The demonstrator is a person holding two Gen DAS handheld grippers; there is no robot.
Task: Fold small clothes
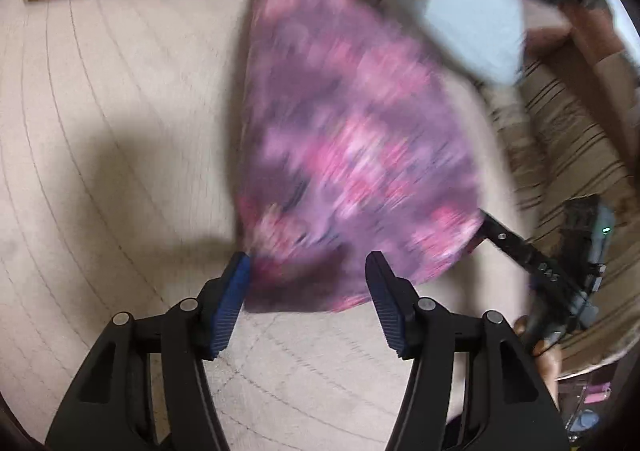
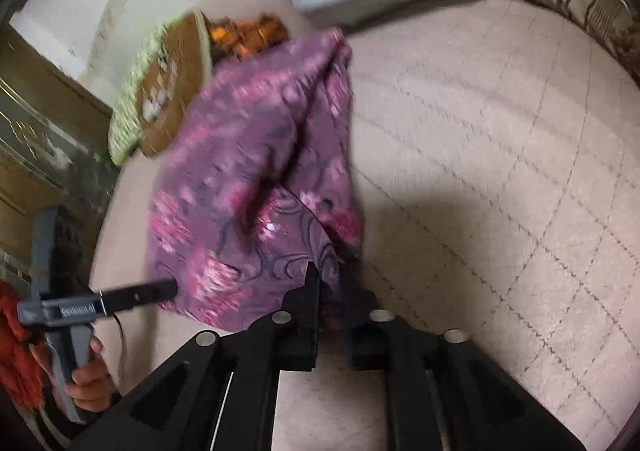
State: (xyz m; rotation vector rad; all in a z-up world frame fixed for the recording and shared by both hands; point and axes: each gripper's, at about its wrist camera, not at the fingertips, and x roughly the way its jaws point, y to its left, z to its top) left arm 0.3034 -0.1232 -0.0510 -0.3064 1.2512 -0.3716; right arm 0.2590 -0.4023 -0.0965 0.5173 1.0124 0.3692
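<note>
Right tool (image 2: pixel 334 299) pinching purple garment (image 2: pixel 248 179)

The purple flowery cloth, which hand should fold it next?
Probably the right hand-held gripper: it is shut on a corner of the purple cloth, while the left hand-held gripper is open, holding nothing.

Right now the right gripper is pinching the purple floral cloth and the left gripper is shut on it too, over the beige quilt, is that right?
Not quite: the left gripper is open. The left wrist view shows its blue pads spread apart, with the cloth edge lying between them, unclamped. The rest holds: the right gripper is pinching the purple floral cloth over the beige quilt.
</note>
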